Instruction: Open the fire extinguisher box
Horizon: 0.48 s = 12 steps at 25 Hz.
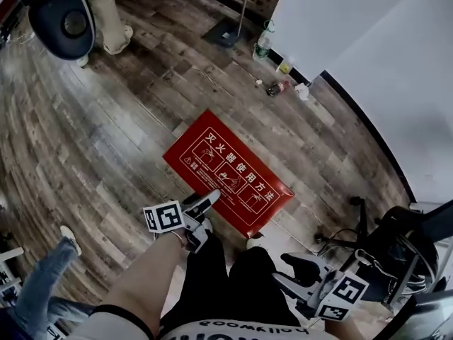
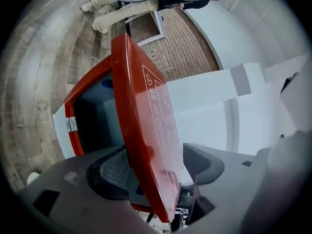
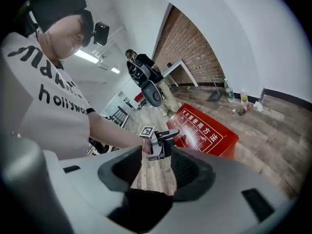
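The red fire extinguisher box (image 1: 226,172) lies on the wooden floor, its lid printed with white characters and drawings. My left gripper (image 1: 207,218) is at the box's near corner. In the left gripper view its jaws stand wide on either side of the red lid's edge (image 2: 146,116), and neither pad presses on it. To the left of the lid a dark front panel with a metal hinge (image 2: 71,124) shows. My right gripper (image 1: 289,271) hangs open over my legs, away from the box, with nothing between its fingers. From the right gripper view the box (image 3: 202,133) and the left gripper (image 3: 163,140) are both visible.
Bottles (image 1: 263,44) and small litter (image 1: 279,87) lie along the white wall behind the box. An office chair (image 1: 64,16) and a standing person (image 1: 106,13) are at the far left. A black chair base (image 1: 396,253) is at the right, and another person's leg (image 1: 42,275) at the lower left.
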Each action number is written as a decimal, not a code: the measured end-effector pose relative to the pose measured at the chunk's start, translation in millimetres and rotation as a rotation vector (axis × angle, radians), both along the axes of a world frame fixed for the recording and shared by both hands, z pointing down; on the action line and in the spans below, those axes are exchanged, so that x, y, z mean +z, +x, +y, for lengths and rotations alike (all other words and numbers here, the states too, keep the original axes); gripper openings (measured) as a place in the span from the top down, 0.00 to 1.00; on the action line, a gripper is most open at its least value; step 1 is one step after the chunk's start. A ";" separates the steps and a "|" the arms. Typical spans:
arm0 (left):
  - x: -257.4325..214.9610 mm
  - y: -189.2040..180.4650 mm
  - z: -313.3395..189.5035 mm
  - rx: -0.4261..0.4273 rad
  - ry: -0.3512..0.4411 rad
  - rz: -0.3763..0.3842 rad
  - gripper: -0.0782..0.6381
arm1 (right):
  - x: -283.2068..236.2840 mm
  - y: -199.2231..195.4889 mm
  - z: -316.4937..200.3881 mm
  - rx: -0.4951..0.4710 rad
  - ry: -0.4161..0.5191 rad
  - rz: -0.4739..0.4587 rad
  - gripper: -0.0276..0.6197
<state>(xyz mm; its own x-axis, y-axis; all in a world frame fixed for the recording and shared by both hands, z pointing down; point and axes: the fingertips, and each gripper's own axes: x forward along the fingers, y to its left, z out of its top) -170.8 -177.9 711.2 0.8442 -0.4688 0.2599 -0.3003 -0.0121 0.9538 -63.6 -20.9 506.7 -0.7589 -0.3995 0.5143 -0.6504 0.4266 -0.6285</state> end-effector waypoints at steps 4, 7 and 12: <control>-4.2 -3.4 -3.0 -0.073 0.024 -0.035 0.46 | 0.6 -5.6 1.5 0.005 0.000 -0.019 0.69; -23.2 -10.7 -2.4 -0.166 -0.002 0.059 0.46 | -1.8 -7.3 -0.5 0.024 0.002 -0.039 0.69; -75.1 -11.1 -3.2 -0.226 0.050 0.272 0.57 | -11.8 -11.9 1.6 0.039 0.018 -0.070 0.69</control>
